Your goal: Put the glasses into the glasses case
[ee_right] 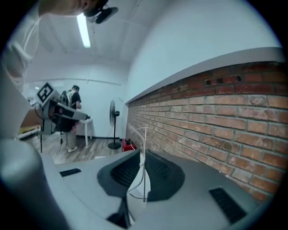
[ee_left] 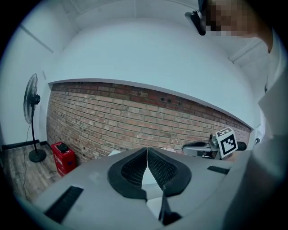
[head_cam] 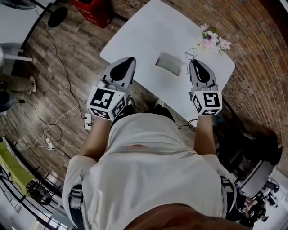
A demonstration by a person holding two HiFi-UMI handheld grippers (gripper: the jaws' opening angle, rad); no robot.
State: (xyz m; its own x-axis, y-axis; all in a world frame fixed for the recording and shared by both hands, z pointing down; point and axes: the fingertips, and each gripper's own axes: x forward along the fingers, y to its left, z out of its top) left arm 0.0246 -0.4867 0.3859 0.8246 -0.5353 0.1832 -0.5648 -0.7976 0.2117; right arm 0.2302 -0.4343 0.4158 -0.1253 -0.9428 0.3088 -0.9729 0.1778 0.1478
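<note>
A grey glasses case (head_cam: 168, 63) lies closed on the white table (head_cam: 148, 36), between my two grippers. My right gripper (head_cam: 193, 62) hovers just right of the case, shut on thin wire-framed glasses (head_cam: 191, 55). In the right gripper view the glasses' wire frame (ee_right: 143, 134) stands pinched between the jaws and sticks out past the tips. My left gripper (head_cam: 129, 59) is over the table's near left edge, left of the case. Its jaws are pressed together with nothing in them (ee_left: 146, 155). Both grippers are raised and pointing toward the brick wall.
A small bunch of pink flowers (head_cam: 212, 40) sits at the table's far right corner. A red crate (head_cam: 92, 11) and a standing fan (ee_left: 32, 117) are on the wooden floor beyond the table. Cables and a power strip (head_cam: 87, 121) lie on the floor at left.
</note>
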